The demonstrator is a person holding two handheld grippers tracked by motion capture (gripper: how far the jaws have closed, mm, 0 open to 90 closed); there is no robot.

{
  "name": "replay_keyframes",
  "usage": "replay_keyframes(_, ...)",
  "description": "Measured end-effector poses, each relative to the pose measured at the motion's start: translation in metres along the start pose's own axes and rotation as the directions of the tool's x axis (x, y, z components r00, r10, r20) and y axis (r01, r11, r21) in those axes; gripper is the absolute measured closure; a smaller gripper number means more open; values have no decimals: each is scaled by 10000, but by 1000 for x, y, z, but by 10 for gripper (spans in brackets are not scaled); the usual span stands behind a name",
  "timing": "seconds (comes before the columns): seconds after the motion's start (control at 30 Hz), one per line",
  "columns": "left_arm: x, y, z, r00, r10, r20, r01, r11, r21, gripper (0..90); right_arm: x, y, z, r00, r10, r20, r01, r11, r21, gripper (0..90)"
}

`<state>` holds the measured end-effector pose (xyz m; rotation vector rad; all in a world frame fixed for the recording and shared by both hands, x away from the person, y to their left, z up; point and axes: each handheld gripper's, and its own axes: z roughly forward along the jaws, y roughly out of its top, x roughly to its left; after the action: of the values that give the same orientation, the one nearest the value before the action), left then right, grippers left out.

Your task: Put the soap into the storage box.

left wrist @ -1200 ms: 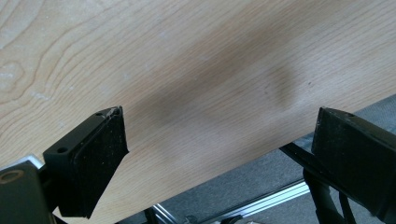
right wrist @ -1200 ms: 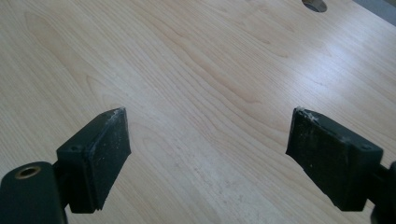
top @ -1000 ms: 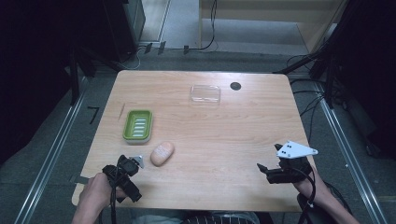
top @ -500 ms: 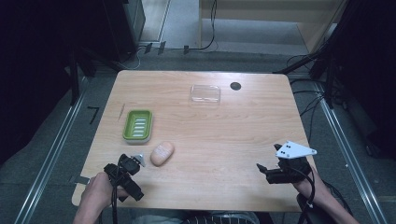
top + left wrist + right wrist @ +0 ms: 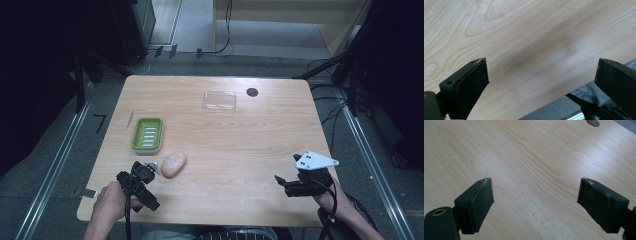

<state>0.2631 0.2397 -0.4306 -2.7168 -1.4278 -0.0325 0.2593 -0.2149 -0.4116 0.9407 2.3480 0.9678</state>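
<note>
Since the earlier frame: left gripper (image 5: 152, 168) shifted slightly toward the soap bar (image 5: 173, 164), fingers (image 5: 471, 86) having just been opening, now wide, holding nothing. Soap bar: on desk (image 5: 250, 145), just right of that gripper, likely next to be grasped. Green soap dish (image 5: 147, 134): just beyond the soap. Clear lid (image 5: 219, 100): well beyond, edges faint. Right gripper (image 5: 278, 181): parked far right of the soap, fingers wide, empty.

No readable text from my end. The soap bar (image 5: 173, 164) has a faint mark on top, too small to make out. Nothing legible on the green soap dish (image 5: 147, 134) or the clear lid (image 5: 219, 100).
</note>
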Motion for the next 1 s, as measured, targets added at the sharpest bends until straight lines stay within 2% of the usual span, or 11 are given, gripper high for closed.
replay_keyframes(0.4, -4, 14, -5, 9999, 169, 8, -169, 9995, -282, 0, 0, 0, 0, 10000, -14, -2, 14, 10000, 30, 134)
replay_keyframes(1.0, -9, 44, -3, 9983, 588, 64, -588, 9983, -12, 0, 0, 0, 1, 10000, -14, 2, 14, 10000, 74, 134)
